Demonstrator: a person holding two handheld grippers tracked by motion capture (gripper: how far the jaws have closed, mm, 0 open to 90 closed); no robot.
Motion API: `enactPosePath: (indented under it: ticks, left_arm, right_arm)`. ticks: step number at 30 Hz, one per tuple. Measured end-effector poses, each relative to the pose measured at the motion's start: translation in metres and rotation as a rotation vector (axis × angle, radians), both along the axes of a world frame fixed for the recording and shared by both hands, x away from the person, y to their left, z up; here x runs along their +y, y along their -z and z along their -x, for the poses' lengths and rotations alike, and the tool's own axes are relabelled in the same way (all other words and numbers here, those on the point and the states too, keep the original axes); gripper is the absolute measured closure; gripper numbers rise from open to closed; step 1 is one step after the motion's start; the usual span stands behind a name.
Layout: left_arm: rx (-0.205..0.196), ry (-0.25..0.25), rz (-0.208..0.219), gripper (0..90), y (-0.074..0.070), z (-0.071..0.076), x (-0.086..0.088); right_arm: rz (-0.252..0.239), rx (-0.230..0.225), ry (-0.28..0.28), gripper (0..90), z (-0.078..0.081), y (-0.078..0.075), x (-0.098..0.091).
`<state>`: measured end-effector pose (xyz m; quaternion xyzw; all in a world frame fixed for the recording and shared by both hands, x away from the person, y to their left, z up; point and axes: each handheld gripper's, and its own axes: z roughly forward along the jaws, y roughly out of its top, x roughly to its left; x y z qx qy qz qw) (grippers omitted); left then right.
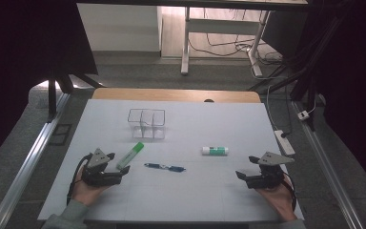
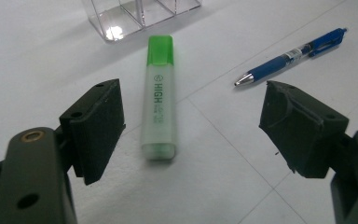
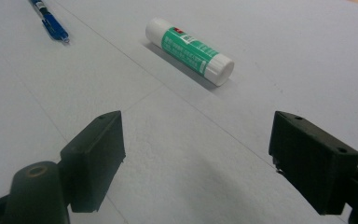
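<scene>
Nearest the lens in the left gripper view, the left gripper (image 2: 193, 128) is standing with its jaws spread wide and nothing between the pads, and the green highlighter (image 2: 159, 98) is lying flat on the table just ahead of the gap, its cap pointing away toward the clear organizer (image 2: 135, 16). The right gripper (image 3: 196, 161) is likewise resting with jaws spread and empty, facing the glue stick (image 3: 189, 50), which is lying on its side a little way off. Judging from this, the tidying is sitting at its very start: the organizer's compartments are looking empty in the high view, all three items are lying loose on the white table sheet (image 1: 248, 129), and every pick and placement seems left to do. The high view is giving the whole layout, with the blue pen (image 1: 165, 167) lying between the two hands and the organizer beyond it; the gripper views are adding close detail, namely the highlighter's printed lettering and the glue stick's green label.
</scene>
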<state>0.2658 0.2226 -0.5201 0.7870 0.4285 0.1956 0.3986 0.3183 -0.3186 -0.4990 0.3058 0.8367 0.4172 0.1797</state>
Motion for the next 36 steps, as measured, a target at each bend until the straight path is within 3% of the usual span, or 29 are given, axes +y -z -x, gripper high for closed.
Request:
enactPosePath:
  ticks: [36]
  left_arm:
    - [0.028, -0.01, 0.009, 24.5, -0.0026, -0.0047, 0.0009]
  right_arm:
    - [0.001, -0.01, 0.023, 21.2, -0.0033, -0.0053, 0.0]
